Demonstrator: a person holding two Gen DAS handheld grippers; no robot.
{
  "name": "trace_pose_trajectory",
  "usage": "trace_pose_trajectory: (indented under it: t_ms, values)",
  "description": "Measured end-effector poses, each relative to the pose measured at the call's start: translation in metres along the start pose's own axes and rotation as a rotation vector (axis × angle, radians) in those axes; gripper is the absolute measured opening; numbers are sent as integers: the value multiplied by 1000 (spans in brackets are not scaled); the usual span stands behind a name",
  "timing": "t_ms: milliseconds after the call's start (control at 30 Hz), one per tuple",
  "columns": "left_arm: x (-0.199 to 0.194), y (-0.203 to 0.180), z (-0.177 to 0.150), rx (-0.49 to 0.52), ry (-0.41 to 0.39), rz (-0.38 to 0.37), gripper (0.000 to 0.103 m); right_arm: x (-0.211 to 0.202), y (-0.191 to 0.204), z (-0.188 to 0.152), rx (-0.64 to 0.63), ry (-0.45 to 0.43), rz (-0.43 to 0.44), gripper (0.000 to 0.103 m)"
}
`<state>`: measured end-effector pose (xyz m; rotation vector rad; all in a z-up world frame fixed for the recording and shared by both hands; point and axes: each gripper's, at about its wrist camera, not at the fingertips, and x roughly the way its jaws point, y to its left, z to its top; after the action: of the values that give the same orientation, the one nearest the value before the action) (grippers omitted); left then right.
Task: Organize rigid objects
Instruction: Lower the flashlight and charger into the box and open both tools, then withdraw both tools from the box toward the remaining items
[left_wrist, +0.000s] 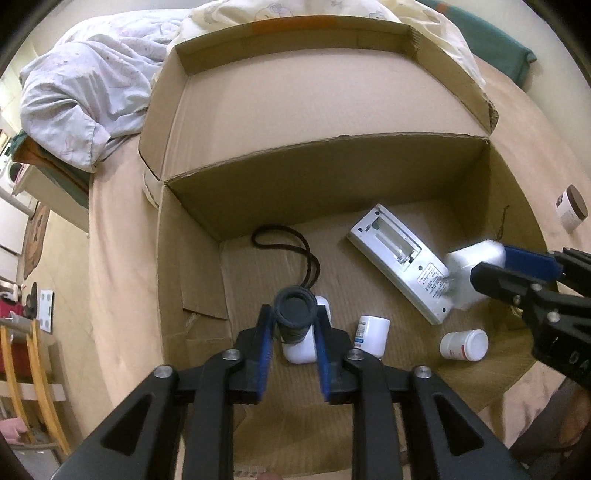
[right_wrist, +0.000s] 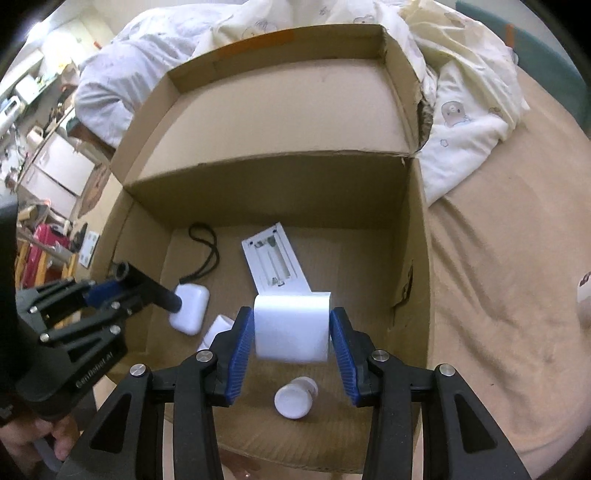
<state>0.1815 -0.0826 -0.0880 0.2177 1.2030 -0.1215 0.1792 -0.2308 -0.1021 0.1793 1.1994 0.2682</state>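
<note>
Cardboard box (left_wrist: 369, 177) collecting stuff: left gripper (left_wrist: 294, 325) pinching dark cylinder (left_wrist: 294, 314), right gripper (right_wrist: 291, 332) loosely bracketing white block (right_wrist: 291, 328), probably dropping them inside.

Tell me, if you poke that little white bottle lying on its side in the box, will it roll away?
Probably. The white bottle is round and lies on its side on the cardboard box floor, so a nudge would likely roll it. It looks like light plastic, probably not fragile. The remote nearby might stop it.
</note>
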Motion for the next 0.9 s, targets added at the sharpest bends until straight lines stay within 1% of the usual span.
trace_pose_trajectory:
  t_ms: [33, 67, 100, 167, 200, 233, 267, 300, 333, 467, 600, 700, 800, 900]
  values:
    - [-1, 0, 0, -1, -3, 1, 47, -1, 0, 1, 1, -6, 9, 48]
    - [-2, 1, 0, -2, -5, 0, 58, -3, 1, 2, -2, -13, 16, 52]
    - [-3, 1, 0, -2, -10, 0, 72, -6, 3, 2, -5, -23, 23, 65]
    - [-5, 2, 1, -1, -19, 5, 73, -10, 6, 3, -8, -47, 42, 74]
    - [-7, 3, 1, -5, -20, 3, 75, -12, 7, 3, -9, -57, 50, 75]
    - [-7, 4, 1, -11, -21, -3, 82, -14, 8, 4, -11, -63, 54, 81]
    - [-8, 6, 1, -20, -24, -12, 86, -15, 9, 4, -11, -70, 56, 86]
    - [-10, 8, 2, -32, -29, -23, 90, -16, 9, 5, -9, -78, 56, 100]
    - [-11, 10, 1, -39, -34, -28, 91, -18, 8, 5, -4, -90, 54, 103]
    - [-15, 16, 1, -72, -46, -40, 91, -22, 6, 7, 13, -117, 61, 103]
    - [-20, 21, 1, -99, -60, -61, 92, -20, 3, 9, 32, -112, 53, 103]
    - [-25, 22, 1, -98, -73, -64, 92, -21, 1, 9, 40, -119, 53, 103]
    - [-29, 25, 2, -104, -78, -66, 92, -26, -1, 9, 45, -140, 48, 103]
    - [-35, 28, 3, -121, -77, -88, 92, -33, -1, 9, 47, -170, 56, 103]
